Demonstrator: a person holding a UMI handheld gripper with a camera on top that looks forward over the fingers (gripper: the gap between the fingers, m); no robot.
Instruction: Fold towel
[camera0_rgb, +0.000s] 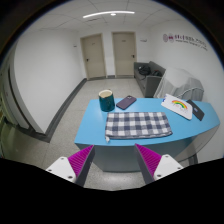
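Lying beyond open fingers (113, 160), checked towel (138, 124)

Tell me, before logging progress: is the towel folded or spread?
Partly folded, it seems: the towel lies flat as a compact rectangle on the table, beyond the open hand-held gripper. Layers cannot be told.

White-walled rm (45, 60), two doors (93, 55), ceiling strip light (108, 14), blue table (95, 125).

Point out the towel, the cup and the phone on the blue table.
towel (138, 124), gripper view, middle of the checked cloth.
cup (105, 99), gripper view, its side wall.
phone (126, 102), gripper view, centre of its dark face.
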